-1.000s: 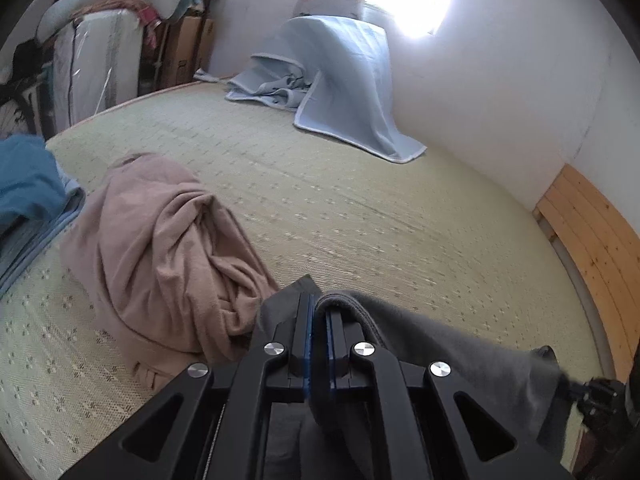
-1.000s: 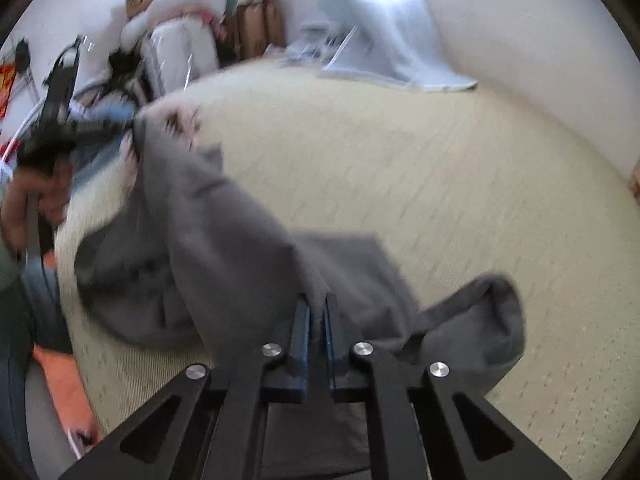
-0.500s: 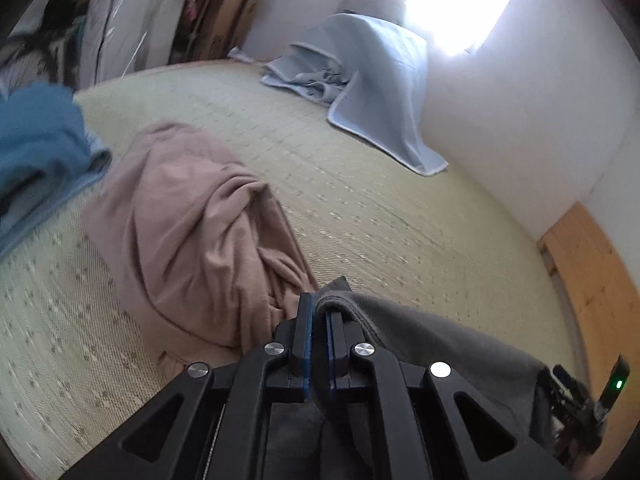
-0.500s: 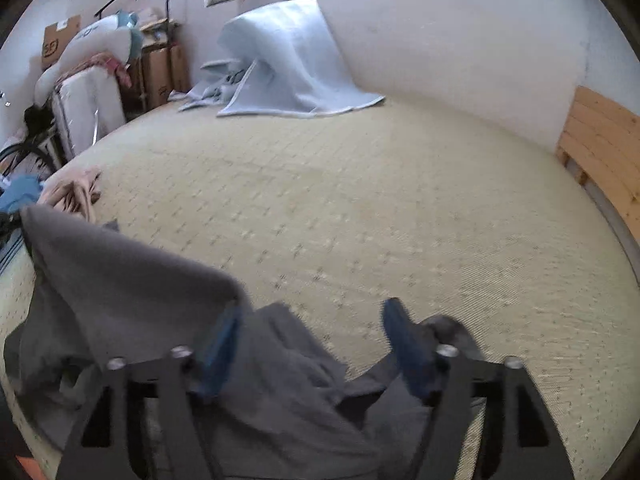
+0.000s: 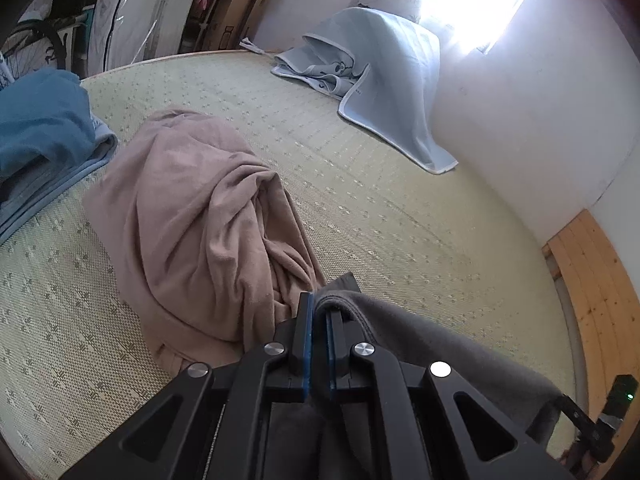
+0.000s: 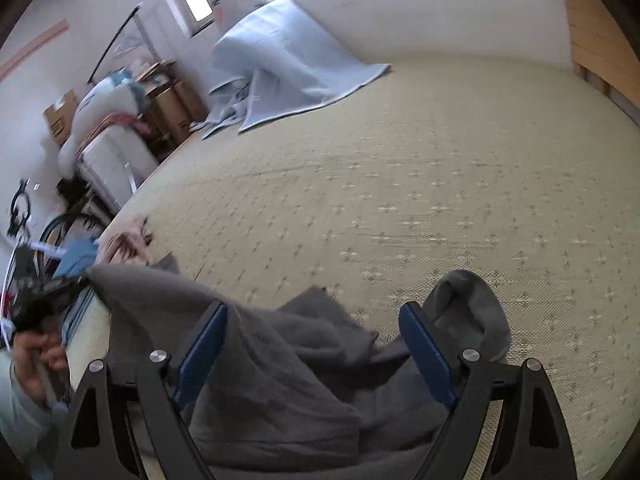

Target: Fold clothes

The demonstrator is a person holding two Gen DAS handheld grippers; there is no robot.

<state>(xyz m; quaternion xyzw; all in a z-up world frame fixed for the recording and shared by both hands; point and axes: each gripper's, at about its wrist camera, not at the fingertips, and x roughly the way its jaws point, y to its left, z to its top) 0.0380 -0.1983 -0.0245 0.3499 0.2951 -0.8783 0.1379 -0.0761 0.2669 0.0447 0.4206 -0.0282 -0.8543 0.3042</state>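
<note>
Grey garment: heaped at 6 o'clock on mat. Left gripper pinches its edge, anchoring a corner; right gripper jaws have just opened, unclenched above cloth, likely regrasping.

Left gripper: jaws pinched together on a fold of the grey garment, pointing down at a slant. Right gripper: jaws have just been opening and now stand wide apart, grey cloth lying loose between them, pads not pressing it. In the right wrist view, left hand wraps its gripper's handle at the far left, blurred, probably in a light sleeve.
</note>
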